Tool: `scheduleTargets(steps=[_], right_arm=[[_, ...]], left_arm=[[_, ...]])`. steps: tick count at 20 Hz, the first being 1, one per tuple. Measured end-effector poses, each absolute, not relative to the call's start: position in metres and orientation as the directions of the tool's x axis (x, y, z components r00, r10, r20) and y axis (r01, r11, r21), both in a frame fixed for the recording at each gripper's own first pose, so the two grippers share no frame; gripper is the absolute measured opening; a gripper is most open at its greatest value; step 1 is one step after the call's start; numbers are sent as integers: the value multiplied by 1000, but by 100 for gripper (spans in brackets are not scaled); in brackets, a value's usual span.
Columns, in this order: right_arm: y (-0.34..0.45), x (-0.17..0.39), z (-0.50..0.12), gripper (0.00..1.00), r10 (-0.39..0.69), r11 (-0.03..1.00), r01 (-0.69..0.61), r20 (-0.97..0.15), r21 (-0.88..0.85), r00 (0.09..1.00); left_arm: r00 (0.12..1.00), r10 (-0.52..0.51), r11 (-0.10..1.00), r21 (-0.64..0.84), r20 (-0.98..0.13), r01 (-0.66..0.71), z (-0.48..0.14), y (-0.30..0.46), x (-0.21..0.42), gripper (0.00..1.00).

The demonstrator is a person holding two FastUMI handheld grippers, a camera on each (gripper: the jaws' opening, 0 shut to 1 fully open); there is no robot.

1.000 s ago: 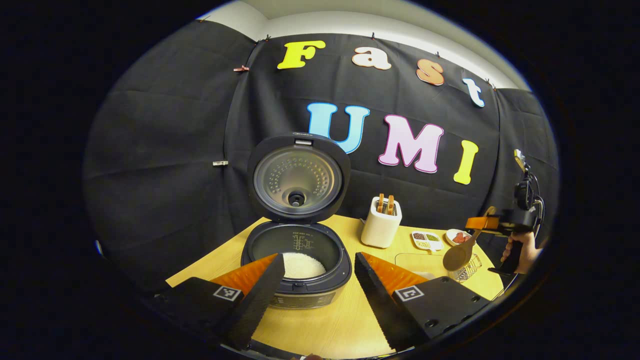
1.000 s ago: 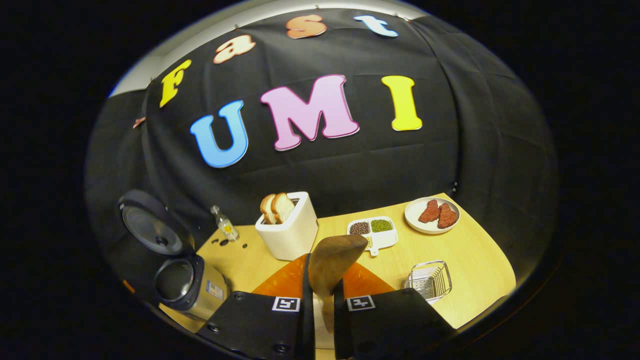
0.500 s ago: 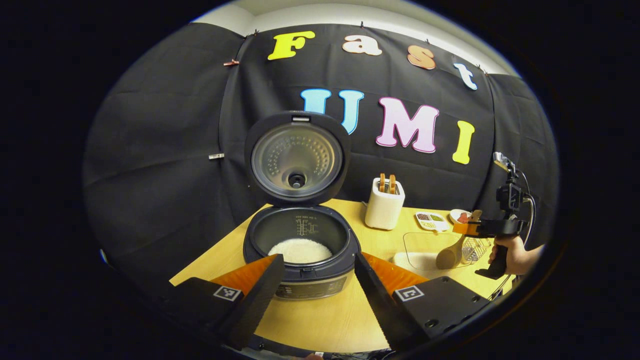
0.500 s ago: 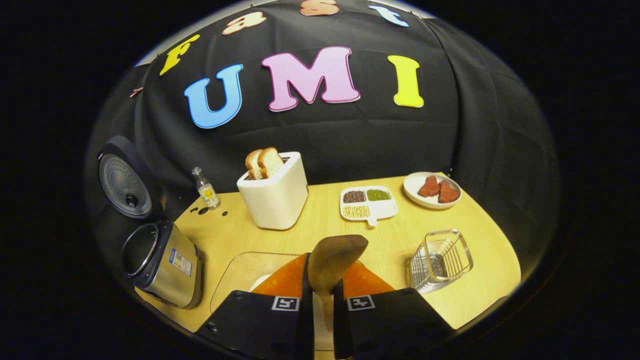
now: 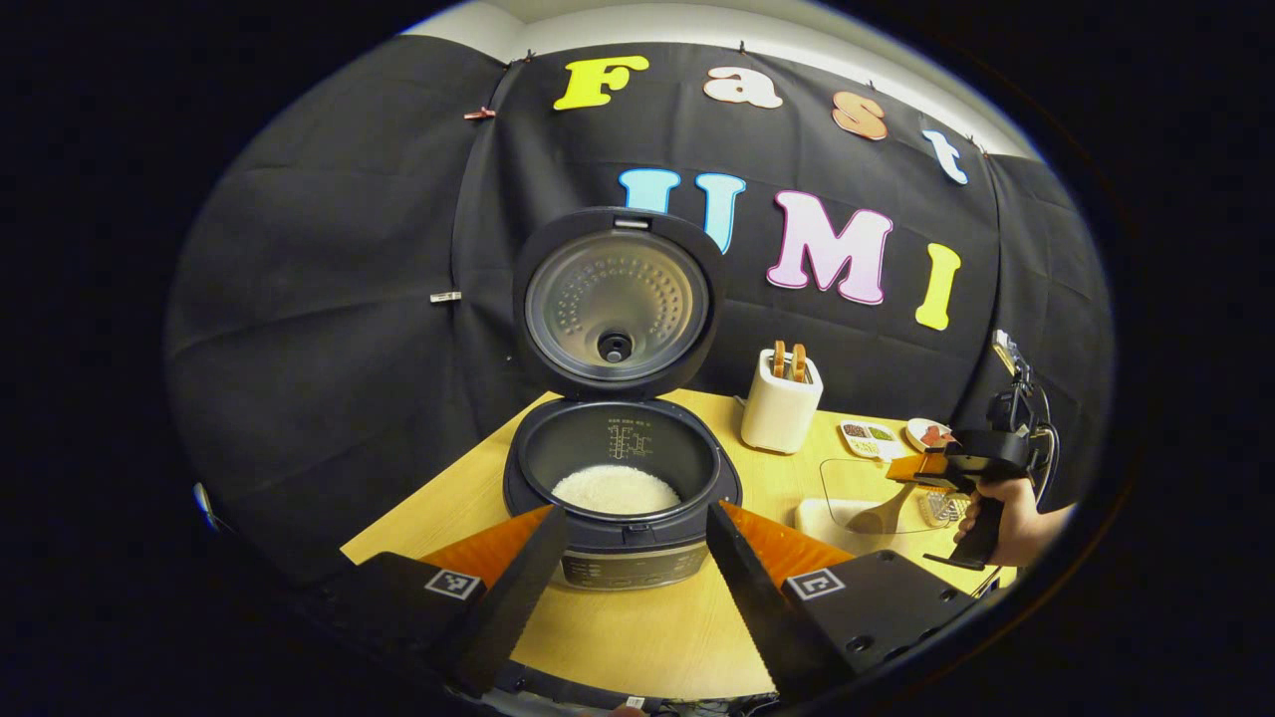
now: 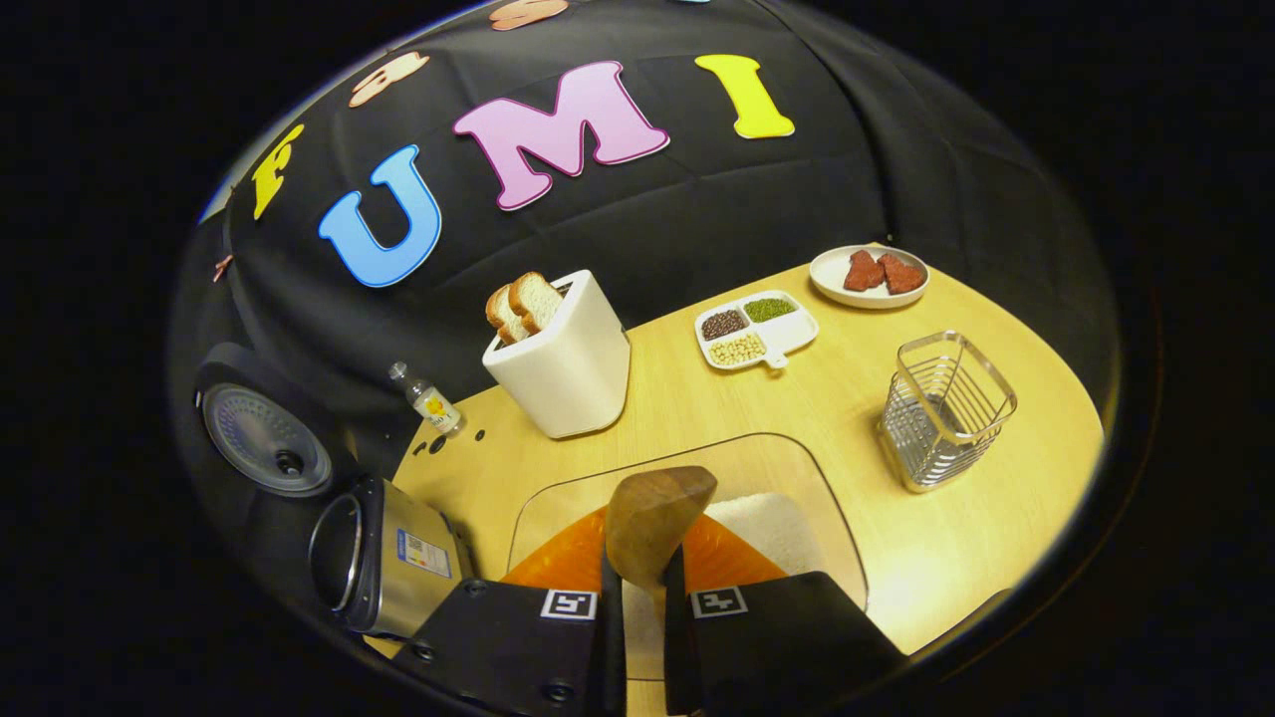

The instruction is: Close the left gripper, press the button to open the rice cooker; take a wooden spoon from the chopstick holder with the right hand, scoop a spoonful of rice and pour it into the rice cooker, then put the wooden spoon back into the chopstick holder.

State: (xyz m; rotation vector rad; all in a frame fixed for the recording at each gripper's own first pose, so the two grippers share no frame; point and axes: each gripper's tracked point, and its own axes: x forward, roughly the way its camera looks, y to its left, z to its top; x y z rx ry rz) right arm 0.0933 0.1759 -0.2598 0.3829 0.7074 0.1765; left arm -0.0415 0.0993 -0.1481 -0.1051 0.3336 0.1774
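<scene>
Lid open, spoon in hand, scoop not yet made.

The rice cooker [image 5: 618,478] stands with its lid up and white rice already in the pot. The left gripper [image 5: 637,588] hangs before it, fingers wide and empty. The right gripper [image 6: 637,597] is clamped narrow on the wooden spoon [image 6: 652,523], bowl above the clear rice container [image 6: 787,518]. The chopstick holder [image 6: 941,413] sits empty nearby. Left by this reading: scoop, pour, return.

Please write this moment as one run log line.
cooker: open | spoon: held in right gripper, over rice dish | left gripper: open
</scene>
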Motion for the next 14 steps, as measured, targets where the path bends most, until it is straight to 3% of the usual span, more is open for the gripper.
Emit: scheduleTargets(steps=[6,14], right_arm=[[204,92,-254,20,355,838,55,-619,543,701],[189,94,-246,20,349,776,149,-614,613,708]], left_arm=[[924,188,972,-74,-333,-224,-147,120,-47,96],[931,157,980,-67,-329,-189,-147,111,-46,96]])
